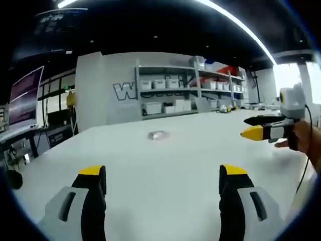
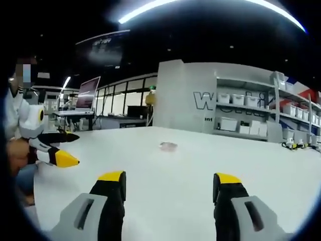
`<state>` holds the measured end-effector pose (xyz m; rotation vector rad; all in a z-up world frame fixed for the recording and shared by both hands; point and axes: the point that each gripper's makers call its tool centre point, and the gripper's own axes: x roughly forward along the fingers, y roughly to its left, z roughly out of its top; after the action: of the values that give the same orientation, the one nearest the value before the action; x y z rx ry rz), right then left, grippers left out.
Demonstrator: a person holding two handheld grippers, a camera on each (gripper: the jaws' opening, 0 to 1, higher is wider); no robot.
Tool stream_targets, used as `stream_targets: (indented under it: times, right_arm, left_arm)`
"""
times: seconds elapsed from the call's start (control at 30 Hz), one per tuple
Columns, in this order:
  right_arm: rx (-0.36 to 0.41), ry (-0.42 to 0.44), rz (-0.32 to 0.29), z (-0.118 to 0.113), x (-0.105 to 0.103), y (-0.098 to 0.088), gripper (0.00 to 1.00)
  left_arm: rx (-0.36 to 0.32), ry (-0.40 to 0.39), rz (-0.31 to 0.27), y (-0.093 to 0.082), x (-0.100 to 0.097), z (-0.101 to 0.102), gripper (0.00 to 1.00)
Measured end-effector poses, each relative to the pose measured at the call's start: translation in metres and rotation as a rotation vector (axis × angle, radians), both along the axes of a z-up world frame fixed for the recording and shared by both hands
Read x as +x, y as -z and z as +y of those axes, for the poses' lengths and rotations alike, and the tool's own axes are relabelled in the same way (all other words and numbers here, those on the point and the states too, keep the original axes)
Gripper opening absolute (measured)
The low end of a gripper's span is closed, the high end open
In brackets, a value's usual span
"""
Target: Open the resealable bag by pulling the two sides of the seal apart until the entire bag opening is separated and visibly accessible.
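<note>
Left gripper view: the left gripper rises from the bottom of the frame with its 2 yellow-tipped jaws spread wide apart, holding nothing, above the white table. 1 small clear resealable bag lies flat on the table at frame centre, well apart from the jaws. At the right edge, the right gripper points left, held by a hand; its 2 tips sit one above the other with a gap between them, nothing held. 1 shelf unit with white bins stands at upper centre.

Right gripper view: the right gripper shows 2 jaws set wide apart at the bottom, holding nothing. The bag lies just above frame centre on the table. At the left edge, the left gripper points right, jaws parted.
</note>
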<state>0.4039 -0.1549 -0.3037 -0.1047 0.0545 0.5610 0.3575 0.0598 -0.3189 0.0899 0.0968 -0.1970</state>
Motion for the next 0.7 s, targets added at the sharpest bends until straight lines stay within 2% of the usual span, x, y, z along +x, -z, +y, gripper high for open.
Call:
stream_targets:
  times: [0.2, 0.33, 0.4, 0.5, 0.7]
  right_arm:
    - [-0.002, 0.001, 0.006, -0.001, 0.002, 0.003, 0.70]
    - [0.010, -0.012, 0.017, 0.003, 0.002, 0.006, 0.69]
    - [0.008, -0.014, 0.019, 0.004, 0.002, 0.007, 0.69]
    - [0.007, -0.017, 0.016, 0.006, 0.003, 0.007, 0.68]
    - [-0.007, -0.025, 0.004, 0.009, 0.008, 0.003, 0.66]
  left_arm:
    - [0.004, 0.002, 0.001, 0.006, -0.001, 0.002, 0.91]
    - [0.004, -0.012, -0.012, 0.007, -0.001, 0.007, 0.85]
    - [-0.003, -0.017, -0.037, 0.002, -0.003, 0.009, 0.85]
    - [-0.028, -0.011, -0.037, 0.001, -0.003, 0.010, 0.85]
    - [-0.021, 0.004, -0.026, 0.002, -0.002, 0.008, 0.86]
